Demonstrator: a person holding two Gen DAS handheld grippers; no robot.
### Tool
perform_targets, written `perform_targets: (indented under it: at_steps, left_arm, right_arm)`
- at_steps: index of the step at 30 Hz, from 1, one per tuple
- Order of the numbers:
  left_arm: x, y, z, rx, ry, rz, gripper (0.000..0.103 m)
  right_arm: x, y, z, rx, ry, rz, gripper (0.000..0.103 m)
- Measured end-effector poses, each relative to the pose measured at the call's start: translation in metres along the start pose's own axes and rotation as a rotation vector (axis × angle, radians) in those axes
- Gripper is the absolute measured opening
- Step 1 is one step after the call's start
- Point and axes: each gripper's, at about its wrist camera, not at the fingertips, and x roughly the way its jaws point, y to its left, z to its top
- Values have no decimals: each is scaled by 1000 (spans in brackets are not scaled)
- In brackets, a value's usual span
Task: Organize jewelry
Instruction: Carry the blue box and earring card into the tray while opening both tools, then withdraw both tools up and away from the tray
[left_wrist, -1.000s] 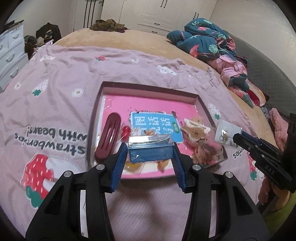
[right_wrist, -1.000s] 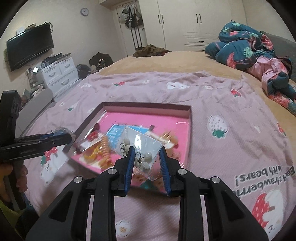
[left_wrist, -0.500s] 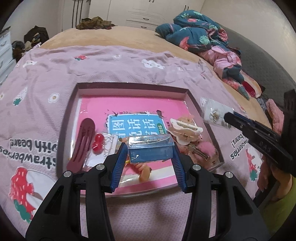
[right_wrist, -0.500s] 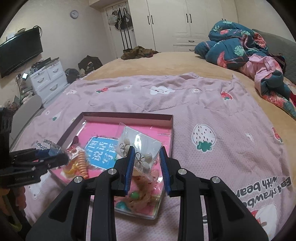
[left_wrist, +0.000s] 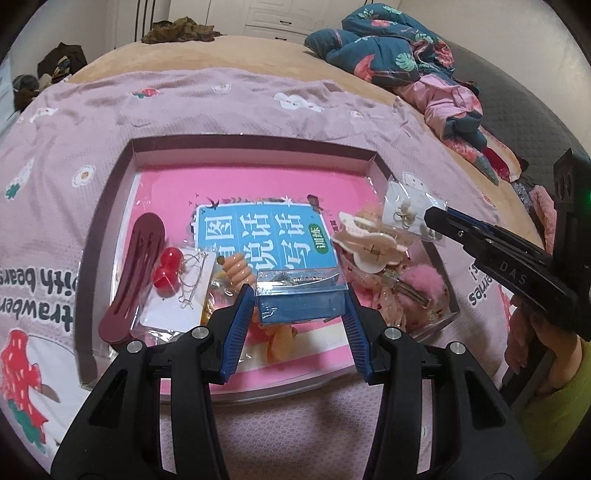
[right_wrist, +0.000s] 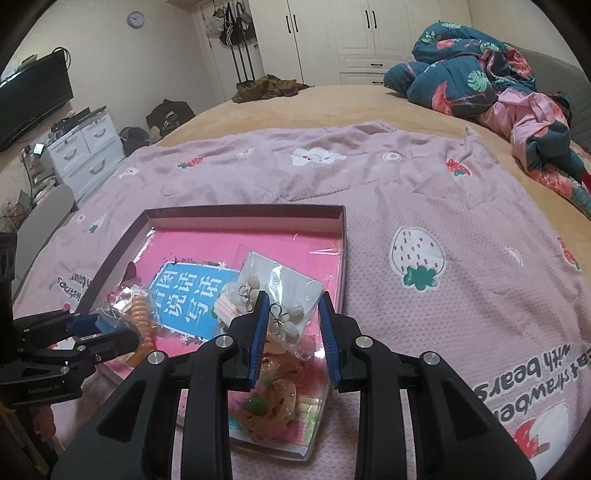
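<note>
Over the last second both tongs had carried their loads closer over the tray (left_wrist: 110, 206). The left tongs (left_wrist: 300, 295) stayed clenched on the blue packet (left_wrist: 301, 299); the right tongs (right_wrist: 293, 317) gripped the earring bag (right_wrist: 291, 291) above the tray's near right corner, seemingly for placing. Ahead stretched the lilac blanket (right_wrist: 424, 192), bed and wardrobes (right_wrist: 369, 33).

White wardrobe (right_wrist: 354, 37), wall clock (right_wrist: 136, 17), television (right_wrist: 33, 99), drawer unit (right_wrist: 88, 147).

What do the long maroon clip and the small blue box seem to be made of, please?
Maroon clip: likely matte plastic, evenly coloured, dull sheen. Blue box, gripped by the left tool: probably hard clear plastic, glossy, with glinting lid edges.
</note>
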Motion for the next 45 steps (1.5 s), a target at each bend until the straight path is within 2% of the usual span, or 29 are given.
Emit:
perform_targets:
  at_steps: [15,28,39,45]
  left_arm:
    - [6,8,-3,-16,15,-4,40]
    - [5,6,-5,-10,17,1,40]
    - [-1,4,-4,-13,8,11,40]
    - [-16,1,-1,-13,-23,18,45]
  right_arm:
    - [12,10,-4,-7,33,28,27]
    - [-4,14,-14,3,42,55,28]
    - [-26,9,-20,17,23,36,41]
    - [-42,9,-25,12,6,17,51]
